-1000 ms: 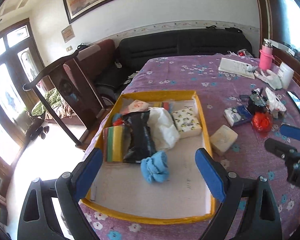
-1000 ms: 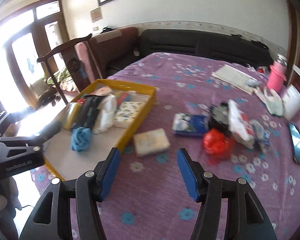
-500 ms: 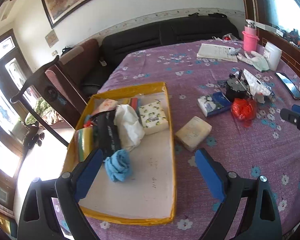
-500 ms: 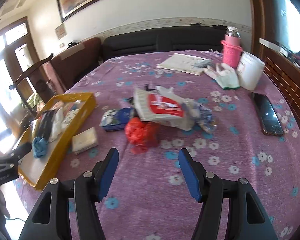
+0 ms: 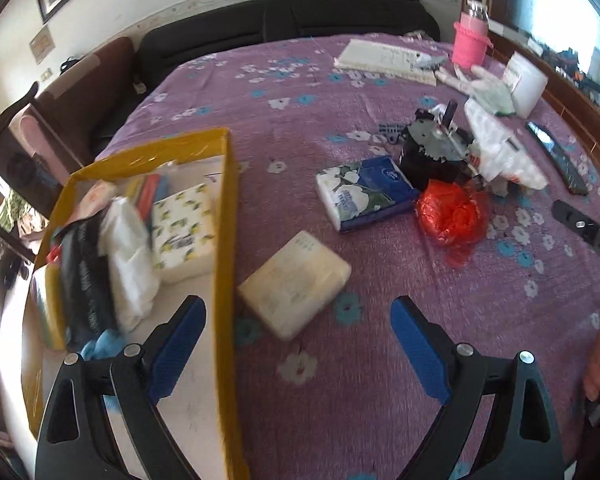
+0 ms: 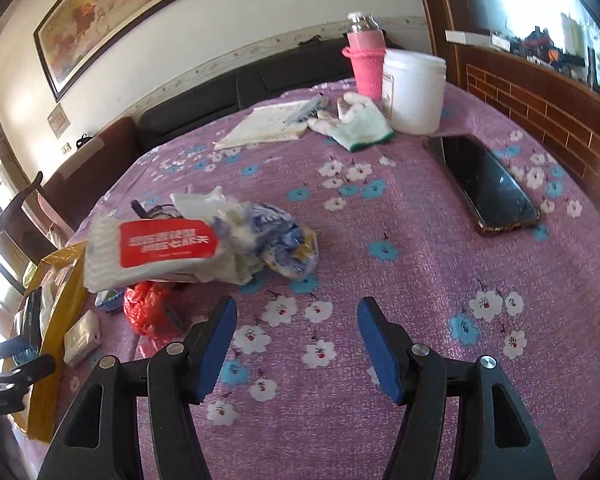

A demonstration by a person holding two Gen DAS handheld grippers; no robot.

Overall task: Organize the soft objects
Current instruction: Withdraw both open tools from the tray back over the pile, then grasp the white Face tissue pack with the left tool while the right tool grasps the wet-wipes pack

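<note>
A yellow tray [image 5: 229,216] on the purple flowered cloth holds a lemon-print tissue pack [image 5: 184,232], a white bag, a black pouch and a blue cloth [image 5: 104,344]. A pale tissue pack [image 5: 294,290] lies just right of the tray, straight ahead of my open, empty left gripper [image 5: 298,344]. Beyond it lie a blue tissue pack [image 5: 364,192] and a red plastic bag [image 5: 450,216]. My right gripper [image 6: 296,340] is open and empty above bare cloth. Ahead-left of it lie a white pack with a red label [image 6: 156,252] and a blue-patterned bag [image 6: 284,244].
A phone [image 6: 484,184], a white jar [image 6: 414,92], a pink bottle [image 6: 364,60], a white glove [image 6: 360,124] and a notebook [image 6: 268,124] sit at the far right side. A black device [image 5: 436,152] stands behind the red bag. Sofa and chairs lie beyond the table.
My left gripper has swung right, from over the tray to face the pale tissue pack. My right gripper has swung right and forward toward the labelled pack and the phone. Both stay open.
</note>
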